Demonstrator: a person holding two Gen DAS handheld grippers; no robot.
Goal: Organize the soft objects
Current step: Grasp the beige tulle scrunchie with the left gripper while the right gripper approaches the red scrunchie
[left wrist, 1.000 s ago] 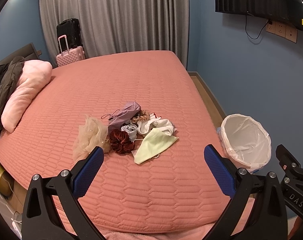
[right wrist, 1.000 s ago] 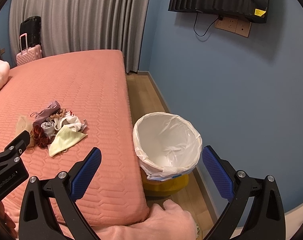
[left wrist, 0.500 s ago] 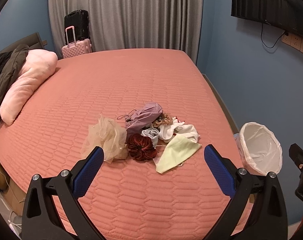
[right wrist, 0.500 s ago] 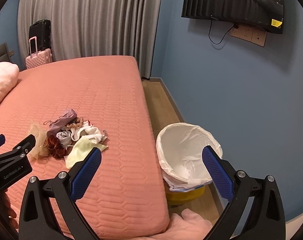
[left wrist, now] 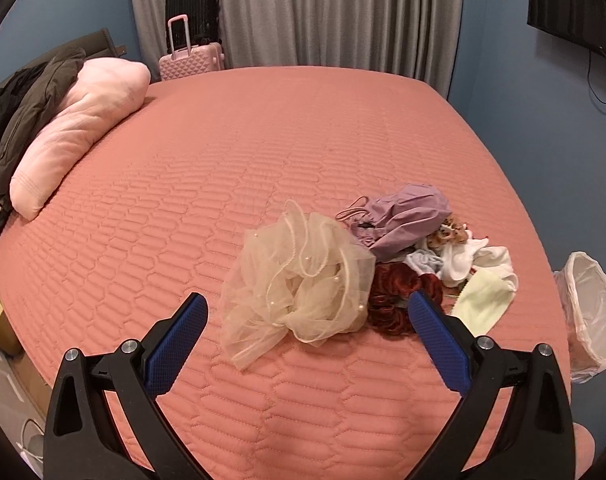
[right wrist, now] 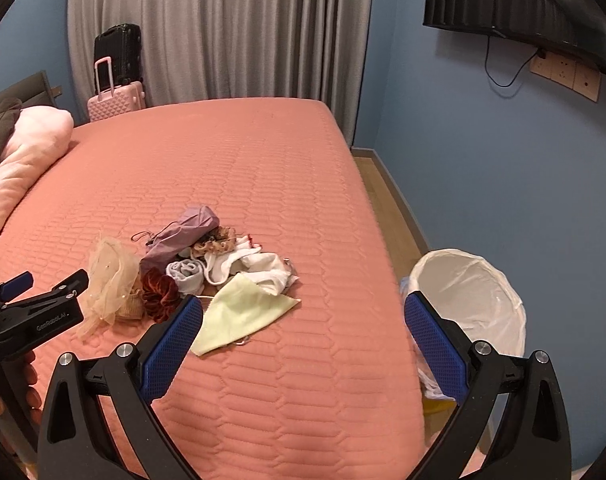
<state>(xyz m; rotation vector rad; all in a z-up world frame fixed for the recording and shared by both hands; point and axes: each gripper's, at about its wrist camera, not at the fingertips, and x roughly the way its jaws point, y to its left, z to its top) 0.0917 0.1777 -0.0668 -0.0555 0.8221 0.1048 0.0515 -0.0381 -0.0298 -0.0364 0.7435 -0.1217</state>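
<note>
White plastic lines the one round waste bin (right wrist: pixel 469 300) standing on the floor beside the bed, just beyond the right gripper (right wrist: pixel 303 340)'s right finger; nothing shows inside it, and its yellow base is mostly hidden. In the left wrist view the bin is cut off at the frame edge.

The left gripper (left wrist: pixel 309 334) hangs wide open over the salmon quilted bed (left wrist: pixel 263 140), its blue pads flanking the cream tulle scrunchie with pearls (left wrist: pixel 303 276) lying straight ahead without touching it. The right gripper is also spread wide and empty — a pale green cloth (right wrist: pixel 239 312) lies just ahead of its left finger.

The pile holds one dark red velvet scrunchie (left wrist: pixel 395 300), one lilac drawstring pouch (left wrist: pixel 407 216), one grey-blue rolled fabric piece (right wrist: pixel 187 272), white crumpled cloths (right wrist: pixel 255 266) whose number is hard to tell, and a leopard-print scrunchie (right wrist: pixel 217 242) partly buried.

Far beyond the left gripper sit one pink pillow (left wrist: pixel 79 128) and two suitcases — black (left wrist: pixel 191 12) atop or behind pink (left wrist: pixel 193 66), unclear which.
</note>
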